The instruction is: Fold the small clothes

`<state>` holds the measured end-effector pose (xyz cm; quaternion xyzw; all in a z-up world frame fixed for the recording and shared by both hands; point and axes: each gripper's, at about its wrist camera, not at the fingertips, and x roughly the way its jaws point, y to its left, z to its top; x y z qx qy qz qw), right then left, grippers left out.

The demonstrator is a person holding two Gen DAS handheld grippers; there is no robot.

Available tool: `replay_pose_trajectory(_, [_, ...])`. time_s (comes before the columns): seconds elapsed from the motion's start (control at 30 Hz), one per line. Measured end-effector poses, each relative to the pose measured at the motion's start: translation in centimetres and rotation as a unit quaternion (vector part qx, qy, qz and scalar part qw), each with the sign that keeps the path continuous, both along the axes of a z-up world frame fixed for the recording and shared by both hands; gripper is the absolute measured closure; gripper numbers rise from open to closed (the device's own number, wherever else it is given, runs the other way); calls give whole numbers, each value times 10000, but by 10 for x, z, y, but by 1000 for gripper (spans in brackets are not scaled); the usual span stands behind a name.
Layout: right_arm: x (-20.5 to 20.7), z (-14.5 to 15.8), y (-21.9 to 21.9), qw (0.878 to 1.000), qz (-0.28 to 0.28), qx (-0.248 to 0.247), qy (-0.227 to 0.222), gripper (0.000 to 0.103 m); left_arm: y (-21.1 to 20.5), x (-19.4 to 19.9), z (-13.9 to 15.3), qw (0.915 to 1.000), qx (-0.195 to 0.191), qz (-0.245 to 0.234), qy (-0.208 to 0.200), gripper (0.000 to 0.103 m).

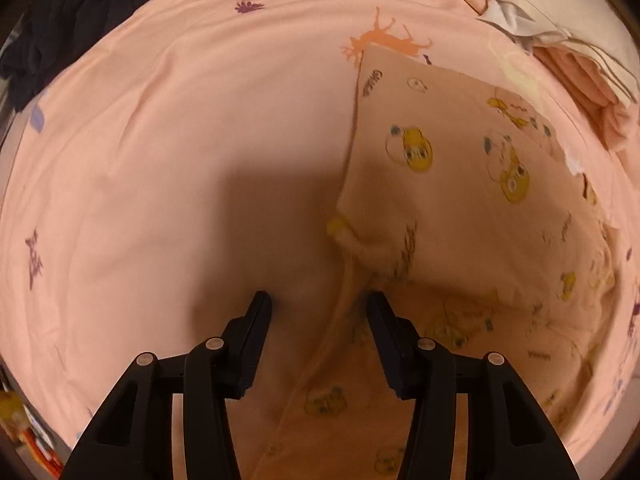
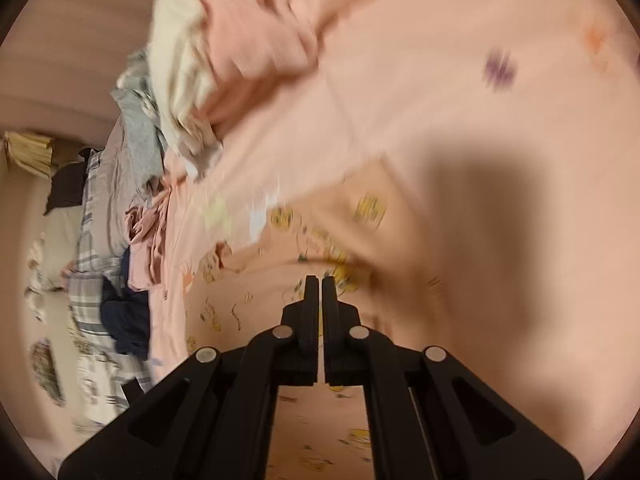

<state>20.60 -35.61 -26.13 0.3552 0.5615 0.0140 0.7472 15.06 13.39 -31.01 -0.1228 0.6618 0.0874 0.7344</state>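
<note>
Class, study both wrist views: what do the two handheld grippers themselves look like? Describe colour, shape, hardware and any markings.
Both are matte black plastic. The left gripper and right gripper each have two flat, slab-like fingers on angular linkage arms with cut-out windows. Round silver pivot pins mark the joints. No cables, markings or sleeves are visible.

Warm, dim indoor light tints both fisheye views peach. In the left wrist view a broad soft shadow [image 1: 272, 216] falls on the pink sheet [image 1: 160, 120] just beyond the tongs; edges bend and darken. The right wrist view is smeared with motion blur, worst on the far clothes pile [image 2: 200, 60], with a large shadow [image 2: 500, 248] at right.
</note>
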Motion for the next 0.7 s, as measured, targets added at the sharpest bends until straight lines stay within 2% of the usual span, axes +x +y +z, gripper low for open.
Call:
replay_pose_trajectory(0.1, [-1,1,-11,9998,-16,68,208,95,5,1,-2,9996,-157,223,10,51])
replay_pose_trajectory(0.17, [-1,-17,-9,9984,24,232,522,91,10,0,-2,9991,-262,317,-53,51])
replay_pose_trajectory(0.23, [0,-30,-2,9970,59,441,626,87,15,-2,-1,9991,-287,299,-59,51])
replay_pose_trajectory(0.3, [2,-44,9,9958,167,462,773,73,19,-3,-1,9991,-305,286,-47,51])
replay_pose_trajectory(0.37, [7,-55,21,9940,257,583,889,66,23,-1,0,9990,-338,277,-35,51])
replay_pose_trajectory(0.43, [11,-59,30,9924,367,835,825,68,33,-2,1,9986,-383,367,-68,51])
replay_pose_trajectory(0.47, [15,-61,38,9921,540,749,851,78,39,0,-1,9980,-443,439,-60,51])
replay_pose_trajectory(0.5, [17,-63,41,9920,641,585,915,93,43,0,-3,9975,-489,500,-56,51])
replay_pose_trajectory(0.53, [18,-64,43,9918,688,437,989,95,45,0,-4,9972,-508,542,-55,51])
replay_pose_trajectory(0.6, [16,-63,38,9914,565,666,973,91,45,0,-6,9979,-437,484,-58,51])
replay_pose_trajectory(0.63, [15,-61,34,9914,498,728,963,87,43,1,-6,9984,-373,420,-76,51])
replay_pose_trajectory(0.67, [12,-56,28,9918,471,649,995,70,40,0,-7,9988,-301,376,-113,51])
replay_pose_trajectory(0.7, [10,-52,23,9925,475,541,985,46,37,-1,-7,9988,-272,370,-150,51])
